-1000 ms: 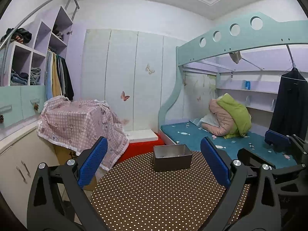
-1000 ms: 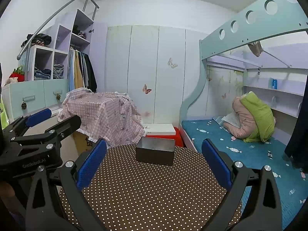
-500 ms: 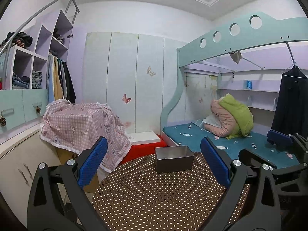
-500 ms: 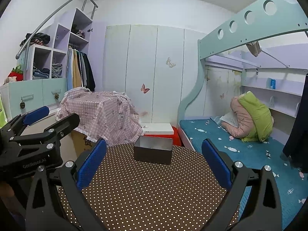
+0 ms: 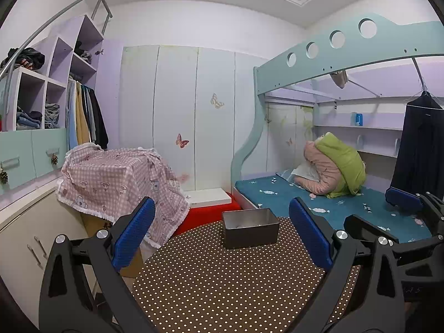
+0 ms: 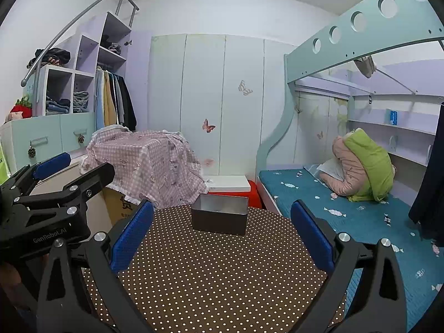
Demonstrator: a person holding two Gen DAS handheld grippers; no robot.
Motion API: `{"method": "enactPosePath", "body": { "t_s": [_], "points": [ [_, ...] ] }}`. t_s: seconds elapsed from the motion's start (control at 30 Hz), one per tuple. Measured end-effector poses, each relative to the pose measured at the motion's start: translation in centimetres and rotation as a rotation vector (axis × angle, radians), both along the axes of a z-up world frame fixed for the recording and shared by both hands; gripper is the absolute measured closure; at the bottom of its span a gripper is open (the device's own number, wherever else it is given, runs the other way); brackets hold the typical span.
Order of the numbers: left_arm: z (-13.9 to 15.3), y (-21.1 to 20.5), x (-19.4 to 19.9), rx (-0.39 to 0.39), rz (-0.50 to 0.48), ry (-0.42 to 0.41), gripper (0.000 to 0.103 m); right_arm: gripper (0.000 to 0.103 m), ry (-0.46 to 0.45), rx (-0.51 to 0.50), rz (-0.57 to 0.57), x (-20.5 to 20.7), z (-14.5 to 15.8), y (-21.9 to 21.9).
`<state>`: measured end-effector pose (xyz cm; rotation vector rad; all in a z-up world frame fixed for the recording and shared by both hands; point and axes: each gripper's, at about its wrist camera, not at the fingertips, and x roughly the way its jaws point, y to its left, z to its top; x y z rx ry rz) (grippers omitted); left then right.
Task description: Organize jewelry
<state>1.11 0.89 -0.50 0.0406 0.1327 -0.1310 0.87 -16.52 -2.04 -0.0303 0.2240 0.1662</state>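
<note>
A grey metal box (image 5: 250, 228) stands open-topped at the far edge of a round table with a brown polka-dot cloth (image 5: 222, 283); small pale items show faintly inside it. It also shows in the right wrist view (image 6: 219, 214). My left gripper (image 5: 220, 233) is open and empty, held above the table's near side, short of the box. My right gripper (image 6: 220, 234) is open and empty, likewise short of the box. The right gripper's body shows at the right edge of the left wrist view (image 5: 405, 216); the left gripper's body shows at the left edge of the right wrist view (image 6: 47, 194).
A pink checked cloth (image 5: 116, 177) covers a box left of the table. A bunk bed with a teal mattress (image 5: 333, 208) and a green and pink bundle (image 5: 333, 166) lies to the right. A white wardrobe (image 5: 194, 116) and a red step (image 5: 211, 211) stand behind.
Both views have tilted and shifted slightly; the box sits a little lower in the left wrist view. Both grippers stay open and empty.
</note>
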Motion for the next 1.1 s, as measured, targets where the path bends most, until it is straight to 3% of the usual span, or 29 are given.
{"method": "enactPosePath", "body": {
  "t_s": [1.1],
  "points": [
    [-0.86,0.07,0.77,0.010,0.006,0.018,0.006,0.008,0.039,0.019,-0.007,0.68,-0.60,0.35]
  ]
}}
